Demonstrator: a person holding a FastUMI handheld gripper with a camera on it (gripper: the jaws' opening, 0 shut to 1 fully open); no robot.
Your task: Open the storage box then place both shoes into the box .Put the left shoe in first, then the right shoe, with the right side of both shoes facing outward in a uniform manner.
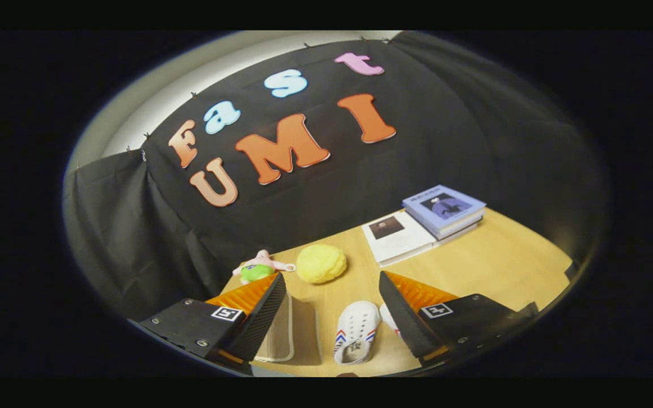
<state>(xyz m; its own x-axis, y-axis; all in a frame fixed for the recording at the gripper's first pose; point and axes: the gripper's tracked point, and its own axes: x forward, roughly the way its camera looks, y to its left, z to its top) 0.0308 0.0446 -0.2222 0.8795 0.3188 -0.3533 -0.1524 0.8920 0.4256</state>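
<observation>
My gripper hangs with its fingers spread wide, holding nothing. Between them at six o'clock lies a white slip-on shoe with red and blue chevrons; its mate peeks out beside the right finger. A beige fabric storage box sits against the left finger. No writing is legible.

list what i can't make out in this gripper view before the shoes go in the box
- Second white shoe: mostly hidden behind the right finger, gripper view.
- Beige storage box: partly behind the left finger, cut off at the bottom; open or closed cannot be told.
- White slip-on shoe with striped sides, between the fingers: left or right unclear.
- Pale-blue book and white book: cover print too small.
- Open gripper holds nothing.
</observation>
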